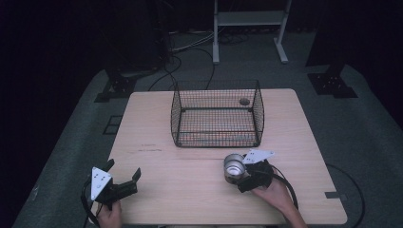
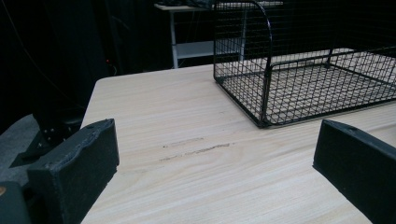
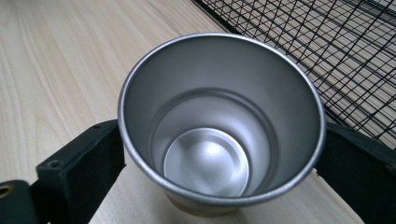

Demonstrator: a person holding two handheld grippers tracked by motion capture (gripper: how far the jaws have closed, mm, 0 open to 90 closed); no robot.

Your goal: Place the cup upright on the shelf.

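Note:
A shiny metal cup [image 1: 233, 167] stands upright and empty near the table's front right. My right gripper [image 1: 240, 172] is shut on the cup [image 3: 219, 140], one black jaw pressed against each side of it just below the rim. The right gripper [image 3: 219, 161] looks down into the cup's bare inside. A black wire basket [image 1: 216, 129] sits empty at the middle back of the table, just beyond the cup. My left gripper [image 1: 124, 168] rests at the front left, open, with nothing between its jaws. In the left gripper view the left gripper [image 2: 215, 172] faces the basket [image 2: 265, 70].
The light wooden table [image 1: 190, 194] has a faint scratch [image 2: 196, 150] left of centre. A round hole [image 1: 244, 101] shows in the tabletop behind the basket. Beyond the table are cables, black stand feet [image 1: 116, 88] and a white frame [image 1: 249, 19] on a grey floor.

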